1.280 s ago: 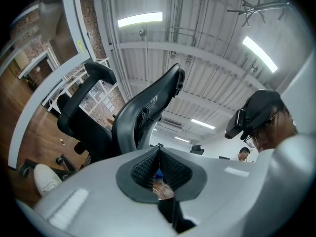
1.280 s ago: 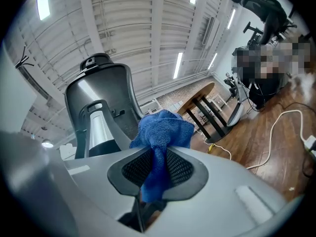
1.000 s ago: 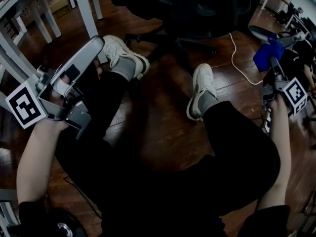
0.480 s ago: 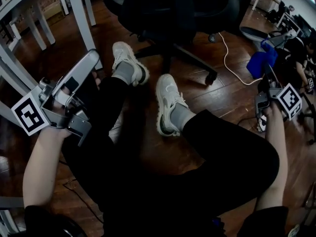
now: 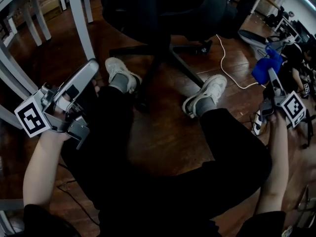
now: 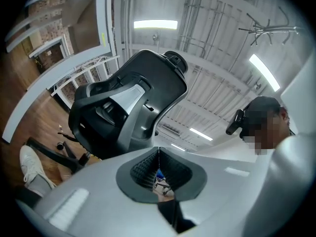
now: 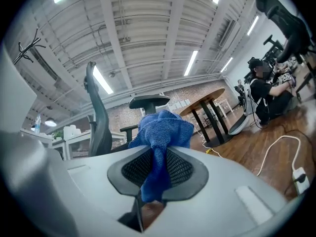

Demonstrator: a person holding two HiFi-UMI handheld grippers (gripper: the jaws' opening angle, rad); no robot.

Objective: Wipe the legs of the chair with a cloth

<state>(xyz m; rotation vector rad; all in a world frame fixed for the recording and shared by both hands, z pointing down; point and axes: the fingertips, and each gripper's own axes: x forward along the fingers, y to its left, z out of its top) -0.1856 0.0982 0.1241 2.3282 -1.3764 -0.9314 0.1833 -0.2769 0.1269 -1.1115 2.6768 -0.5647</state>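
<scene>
Cloth held, clear of chair base.
Right gripper (image 5: pixel 270 76) clenched on blue cloth (image 5: pixel 265 64); left gripper (image 5: pixel 89 69) clamped shut, empty; nearest chair leg (image 5: pixel 190 47) at 9 o'clock from cloth.

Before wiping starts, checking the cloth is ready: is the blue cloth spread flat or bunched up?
Bunched up. The blue cloth is pinched between the shut right tongs, a crumpled wad bulging past their tips.

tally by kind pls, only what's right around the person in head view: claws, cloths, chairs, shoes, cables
Claws: 2, left claw shut and empty, right claw shut on the blue cloth
Cloths: 1, blue cloth
Chairs: 1, black office chair
Shoes: 2, white shoe, white shoe
Cables: 1, white cable
Total: 7
</scene>
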